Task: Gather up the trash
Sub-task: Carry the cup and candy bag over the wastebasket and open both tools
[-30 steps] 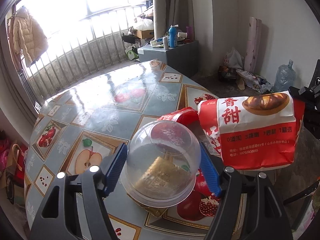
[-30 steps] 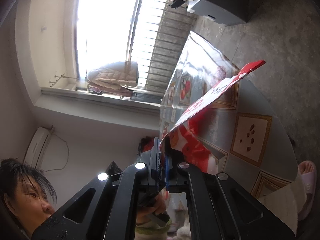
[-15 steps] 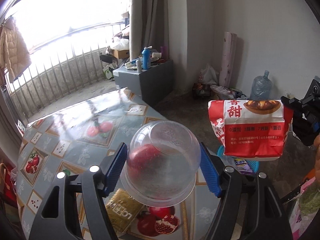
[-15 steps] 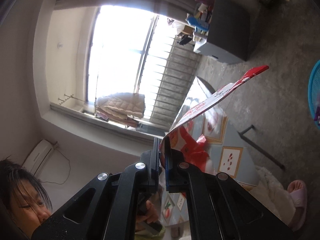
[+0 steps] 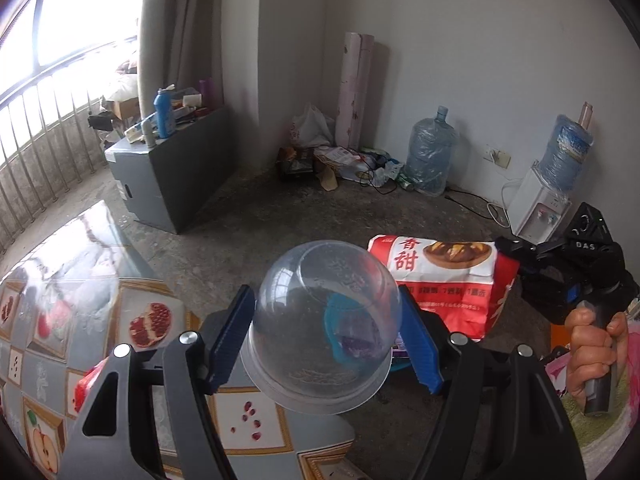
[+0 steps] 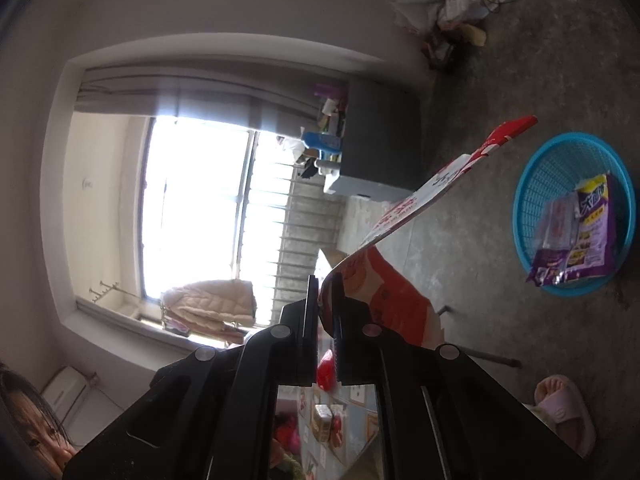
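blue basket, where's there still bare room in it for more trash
The blue basket has bare mesh on the side toward the grey cabinet, between its rim and the purple packets, which crowd the other side. The concrete floor around it is bare; the litter by the wall is crowded.

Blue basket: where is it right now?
The blue basket sits on the concrete floor at the right of the right wrist view, wrappers inside, beyond the red bag in the right gripper. In the left wrist view it shows through the clear dome lid.
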{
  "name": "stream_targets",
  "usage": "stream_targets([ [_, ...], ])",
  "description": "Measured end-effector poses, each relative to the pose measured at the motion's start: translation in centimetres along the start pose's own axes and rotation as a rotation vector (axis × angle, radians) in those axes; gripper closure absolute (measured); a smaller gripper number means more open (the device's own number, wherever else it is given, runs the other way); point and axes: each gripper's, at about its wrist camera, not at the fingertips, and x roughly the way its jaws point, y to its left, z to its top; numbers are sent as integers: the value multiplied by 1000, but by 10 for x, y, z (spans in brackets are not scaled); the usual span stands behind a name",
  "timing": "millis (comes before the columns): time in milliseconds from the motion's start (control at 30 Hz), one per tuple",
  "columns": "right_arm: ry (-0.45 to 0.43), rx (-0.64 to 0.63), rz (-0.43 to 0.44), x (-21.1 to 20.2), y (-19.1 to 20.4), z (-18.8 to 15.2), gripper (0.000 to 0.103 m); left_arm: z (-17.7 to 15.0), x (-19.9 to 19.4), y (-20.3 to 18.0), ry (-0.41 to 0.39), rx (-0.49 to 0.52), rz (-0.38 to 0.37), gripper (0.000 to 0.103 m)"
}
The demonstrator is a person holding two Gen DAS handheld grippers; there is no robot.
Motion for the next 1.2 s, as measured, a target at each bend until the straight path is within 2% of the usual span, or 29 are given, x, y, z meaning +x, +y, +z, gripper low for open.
stream_targets([
  [133,23,63,-14,29,-37,19,96,5,32,-13,48,28,-19,34],
  [233,58,154,-22,54,-87,38,94,5,52,-15,85,40,-16,34],
  [267,63,178,-53,58,-105,41,91,4,59,-15,100,42,-14,34],
  [300,71,204,-82,66,-129,47,83,3,65,-14,114,43,-13,34],
  [333,88,231,-122,76,-158,53,73,2,72,-14,130,44,-13,34],
  [367,95,283,-208,80,-184,56,67,2,78,-14,144,45,-12,34],
  [400,96,351,-341,82,-214,56,67,2,85,-15,159,48,-12,34],
  [433,105,399,-417,82,-239,56,64,1,90,-15,170,50,-13,34],
  [500,96,495,-462,76,-268,51,61,1,101,-16,195,54,-16,34],
  [533,72,524,-456,69,-273,48,56,1,106,-18,204,59,-21,34],
  [600,34,492,-408,59,-267,45,53,2,116,-23,218,69,-25,34],
  [633,15,469,-416,53,-261,44,51,4,122,-27,229,73,-34,34],
  [733,-43,424,-431,33,-246,41,50,6,144,-42,268,78,-78,34],
  [933,-126,392,-384,8,-229,35,49,13,210,-76,383,61,-158,34],
  [967,-130,392,-383,7,-230,34,49,13,222,-79,401,50,-157,33],
  [1000,-134,393,-383,6,-233,34,49,12,237,-82,425,43,-135,27],
  [1067,-140,398,-377,-1,-234,33,49,12,254,-88,424,44,-95,24],
  [1133,-138,400,-370,-1,-233,32,49,12,256,-88,412,35,-51,24],
  [1200,-133,388,-369,-2,-227,29,49,10,248,-84,394,-4,-78,24],
])
